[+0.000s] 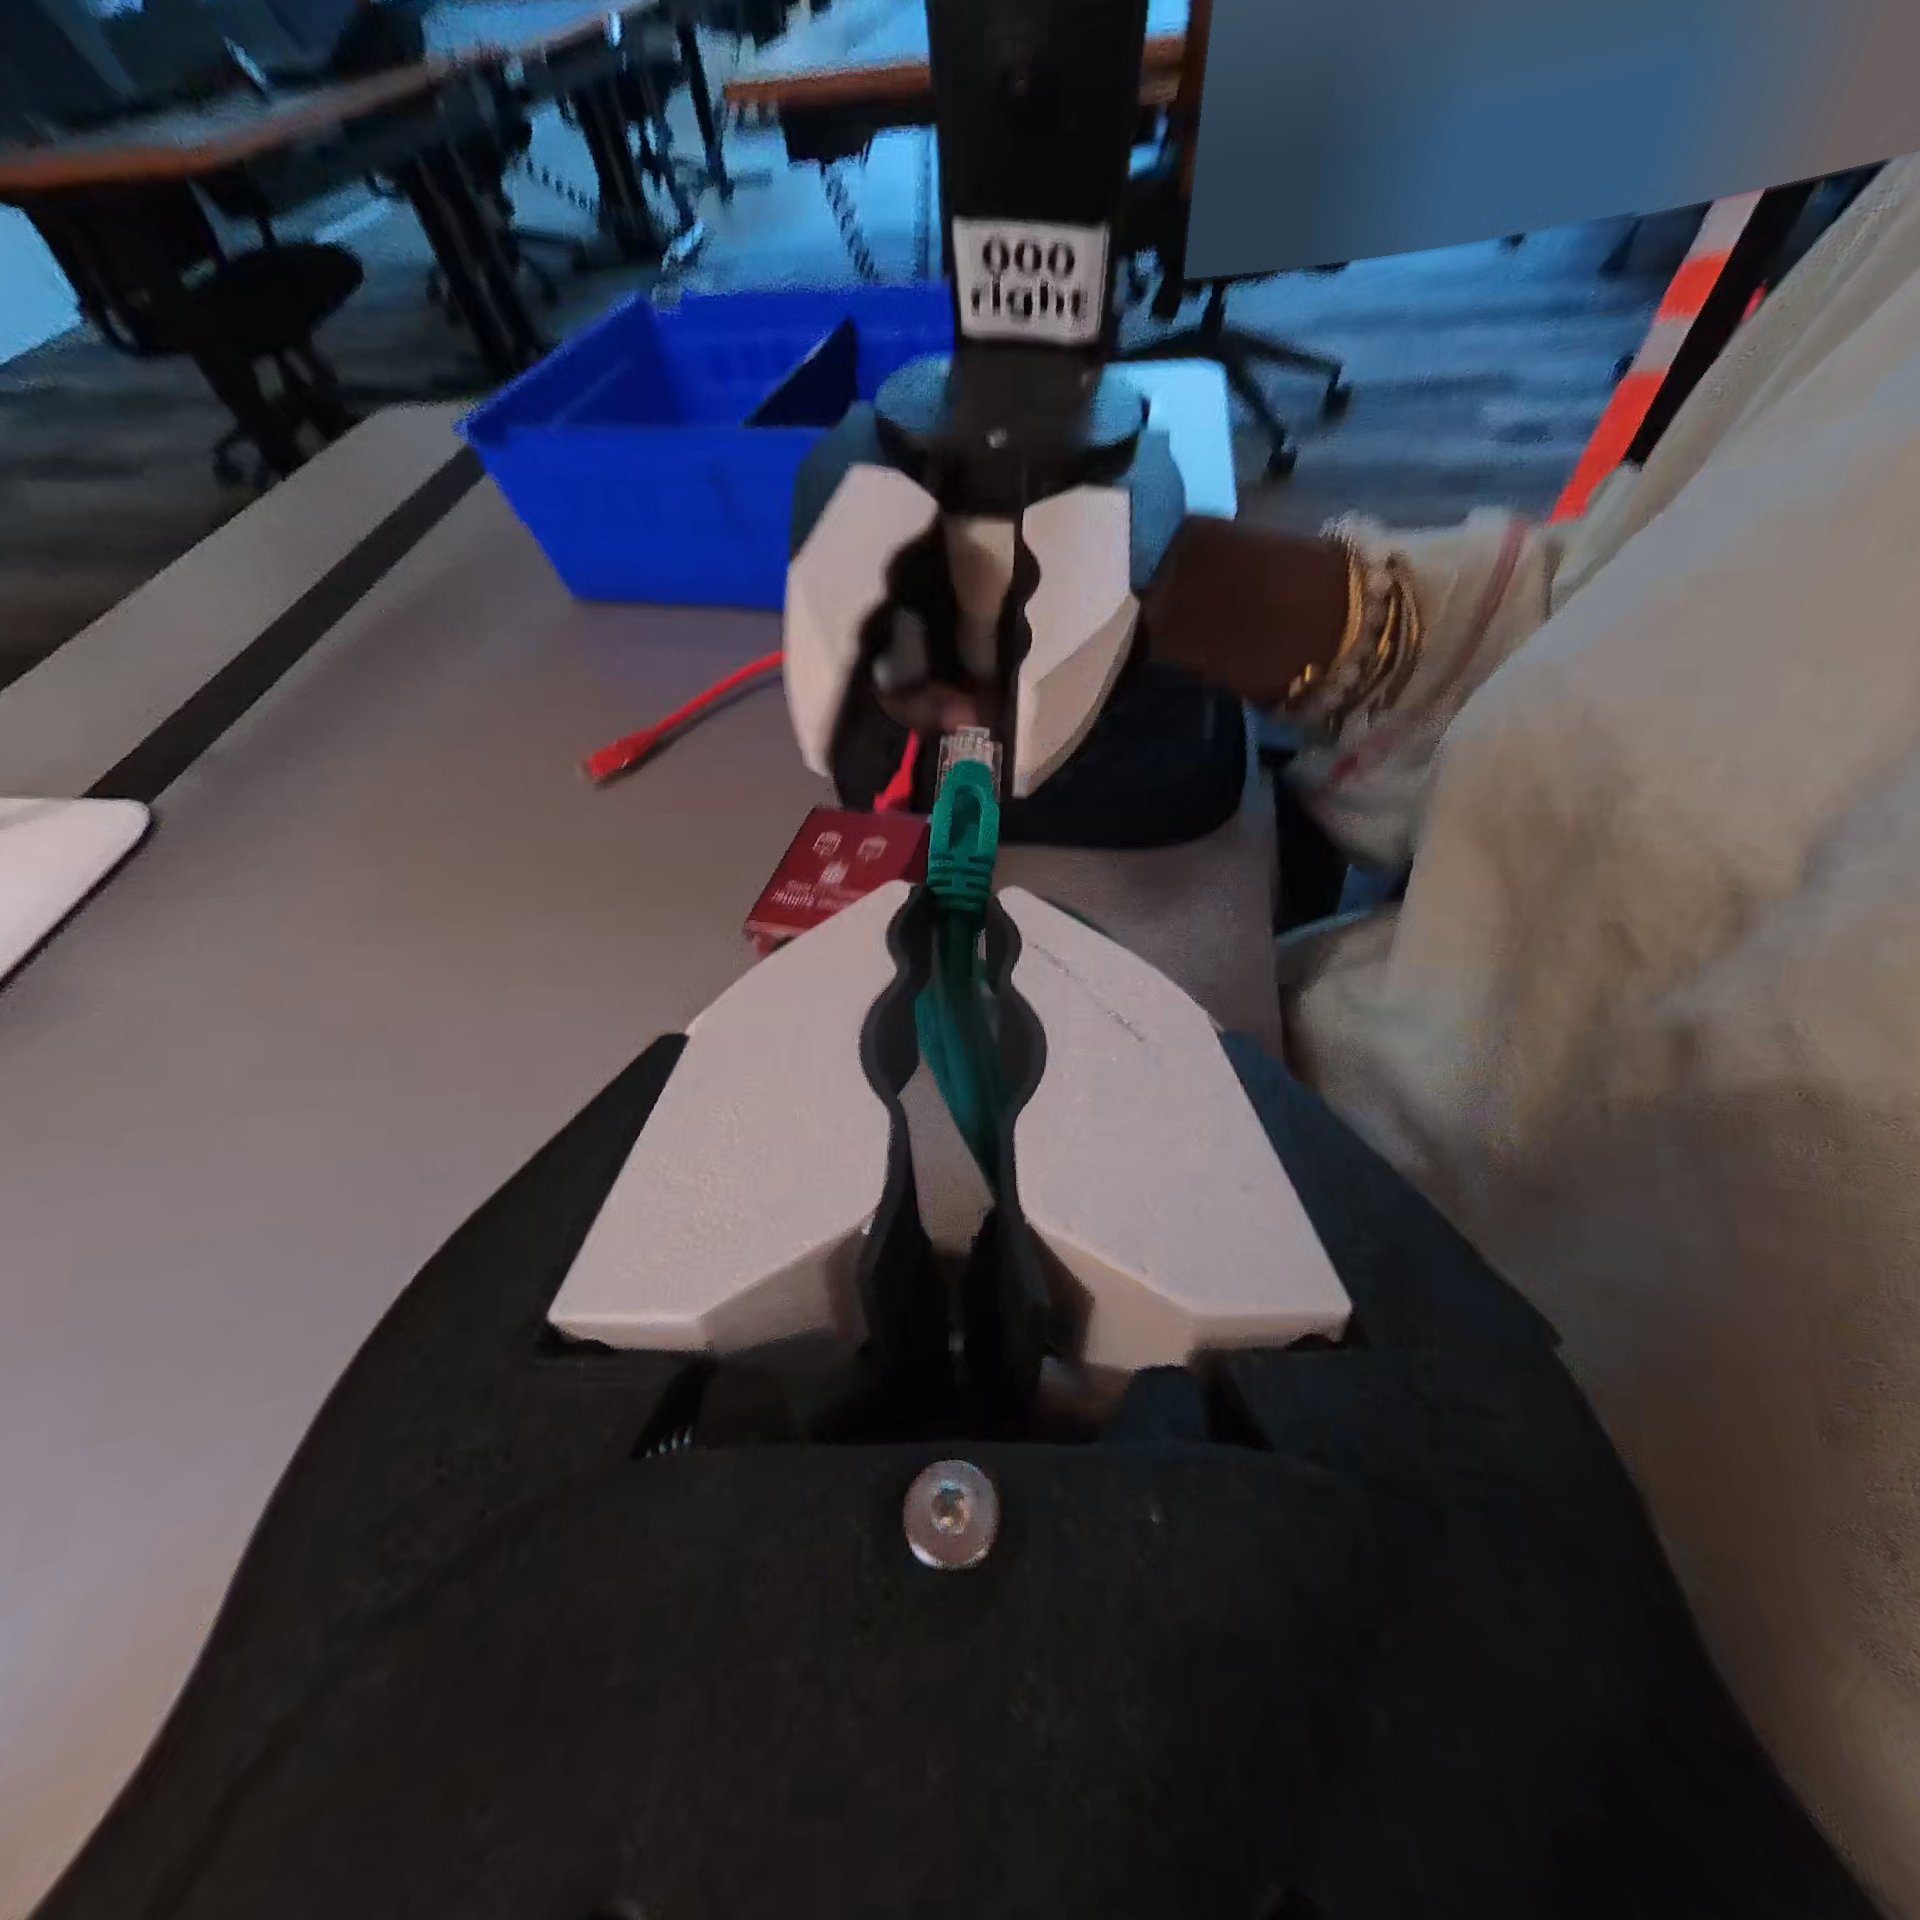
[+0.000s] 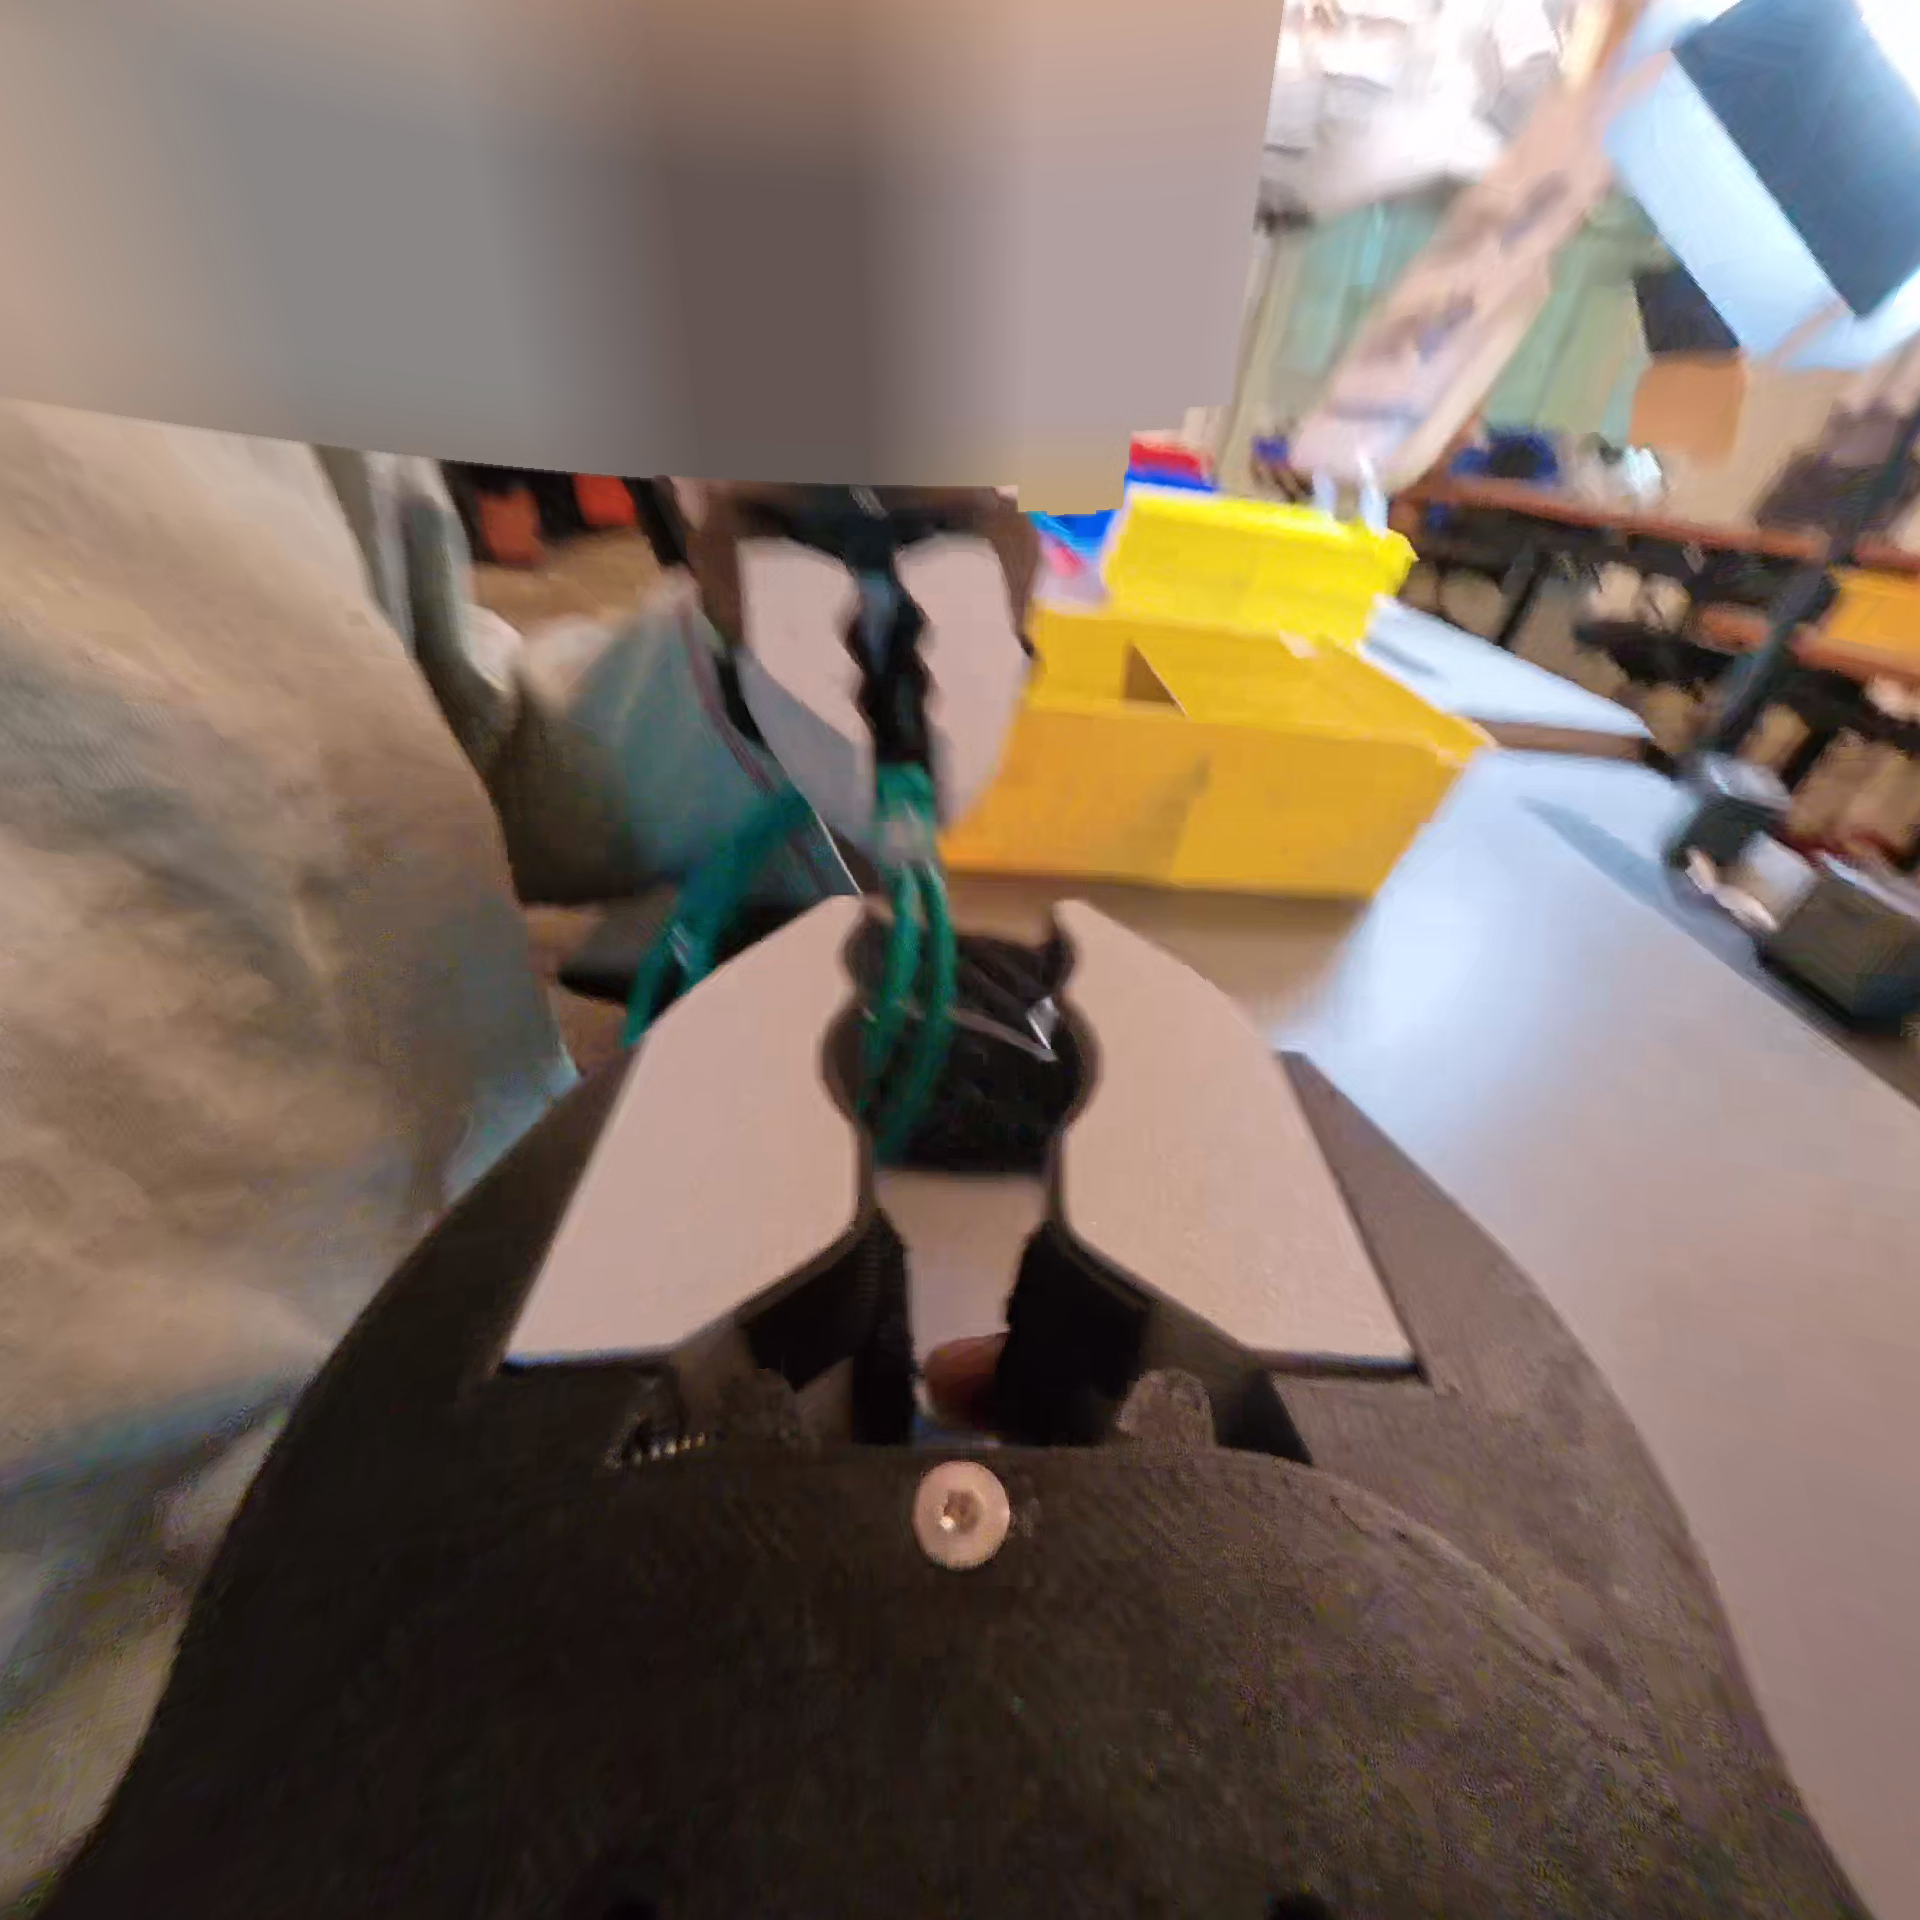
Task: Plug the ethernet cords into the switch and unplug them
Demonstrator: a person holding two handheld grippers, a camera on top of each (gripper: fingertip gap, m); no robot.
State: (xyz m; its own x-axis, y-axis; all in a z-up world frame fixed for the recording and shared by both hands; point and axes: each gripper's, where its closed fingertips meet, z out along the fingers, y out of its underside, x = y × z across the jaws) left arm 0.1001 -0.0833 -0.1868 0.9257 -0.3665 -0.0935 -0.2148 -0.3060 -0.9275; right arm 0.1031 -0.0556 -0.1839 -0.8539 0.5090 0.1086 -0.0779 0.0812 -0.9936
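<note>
One green ethernet cord (image 1: 961, 831) is pinched in your left tool (image 1: 951, 914), its ribbed boot and clear plug poking out past the tips toward the far side. Your right tool (image 1: 961, 717) faces it, fingers parted around a black object (blurred, so I cannot tell what). Behind lie a red cord (image 1: 675, 722) and a small red box (image 1: 831, 873) on the surface (image 1: 416, 935).

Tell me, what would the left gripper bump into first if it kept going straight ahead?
Probably the right gripper. The left gripper holds the green cord, whose plug points right at the other's fingers; depth is unclear.
</note>
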